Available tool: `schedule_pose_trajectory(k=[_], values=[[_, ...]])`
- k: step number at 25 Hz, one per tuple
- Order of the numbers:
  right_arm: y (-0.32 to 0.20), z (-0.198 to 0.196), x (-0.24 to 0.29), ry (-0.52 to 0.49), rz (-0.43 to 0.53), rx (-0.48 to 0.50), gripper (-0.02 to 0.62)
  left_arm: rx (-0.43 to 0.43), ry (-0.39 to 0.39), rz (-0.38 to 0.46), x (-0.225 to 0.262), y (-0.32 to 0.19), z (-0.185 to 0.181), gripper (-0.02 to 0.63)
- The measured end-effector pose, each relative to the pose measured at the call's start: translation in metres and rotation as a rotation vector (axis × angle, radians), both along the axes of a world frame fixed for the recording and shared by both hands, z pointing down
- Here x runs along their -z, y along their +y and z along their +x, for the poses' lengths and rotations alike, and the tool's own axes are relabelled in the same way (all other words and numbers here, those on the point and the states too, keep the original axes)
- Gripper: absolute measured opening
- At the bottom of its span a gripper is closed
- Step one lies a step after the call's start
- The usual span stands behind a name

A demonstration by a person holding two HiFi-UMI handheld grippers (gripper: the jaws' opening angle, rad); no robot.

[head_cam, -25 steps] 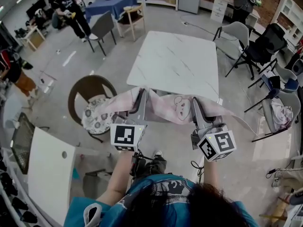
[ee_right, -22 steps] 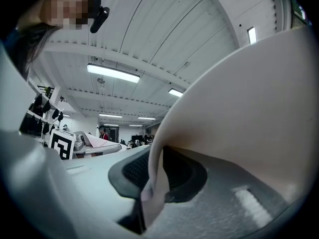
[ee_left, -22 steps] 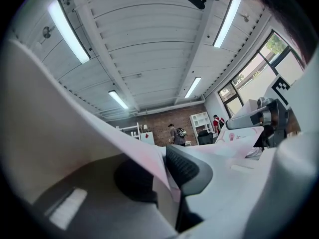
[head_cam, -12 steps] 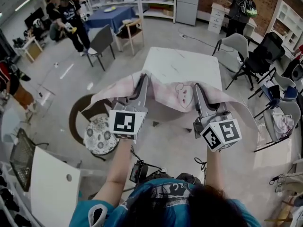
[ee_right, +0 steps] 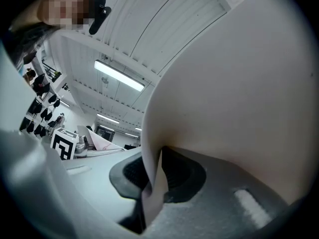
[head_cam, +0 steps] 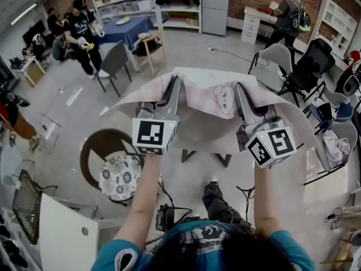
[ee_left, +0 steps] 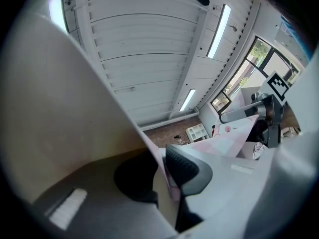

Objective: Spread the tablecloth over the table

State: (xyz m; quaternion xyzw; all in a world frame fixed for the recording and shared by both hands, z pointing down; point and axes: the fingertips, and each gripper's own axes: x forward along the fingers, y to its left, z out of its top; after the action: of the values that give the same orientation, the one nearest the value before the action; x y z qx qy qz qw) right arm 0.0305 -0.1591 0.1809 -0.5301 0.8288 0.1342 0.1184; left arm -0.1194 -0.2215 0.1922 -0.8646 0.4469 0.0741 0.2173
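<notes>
A pale pink tablecloth with a cartoon print hangs spread in the air between my two grippers. It hides the white table top; only the table's legs show under it. My left gripper is shut on the cloth's near edge at the left. In the left gripper view the cloth is pinched between the pads. My right gripper holds the same edge at the right. Its jaws are closing, with a fold of the cloth squeezed between the pads.
A round brown chair with a floral cushion stands at the lower left, beside a white board. Grey chairs stand to the right of the table. People stand at the back left and back right.
Both grippers have risen and moved forward with the cloth. The cloth now covers the table top, most of which showed bare a second ago.
</notes>
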Motion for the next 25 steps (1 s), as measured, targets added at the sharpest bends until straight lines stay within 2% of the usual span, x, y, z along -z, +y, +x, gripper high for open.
schedule_pose_trajectory(k=[9, 15, 19, 25], values=[[-0.104, 0.032, 0.024, -0.046, 0.042, 0.067, 0.034, -0.028, 0.005, 0.028, 0.028, -0.093, 0.031, 0.071], [-0.188, 0.07, 0.054, -0.111, 0.064, 0.139, 0.032, -0.011, -0.016, 0.119, 0.073, -0.168, 0.068, 0.063], [-0.241, 0.09, 0.073, -0.065, 0.13, 0.137, 0.034, 0.018, -0.01, 0.152, 0.094, -0.223, 0.087, 0.061], [-0.321, 0.116, 0.074, 0.037, 0.202, 0.087, 0.032, 0.046, -0.018, 0.145, 0.09, -0.307, 0.112, 0.063]])
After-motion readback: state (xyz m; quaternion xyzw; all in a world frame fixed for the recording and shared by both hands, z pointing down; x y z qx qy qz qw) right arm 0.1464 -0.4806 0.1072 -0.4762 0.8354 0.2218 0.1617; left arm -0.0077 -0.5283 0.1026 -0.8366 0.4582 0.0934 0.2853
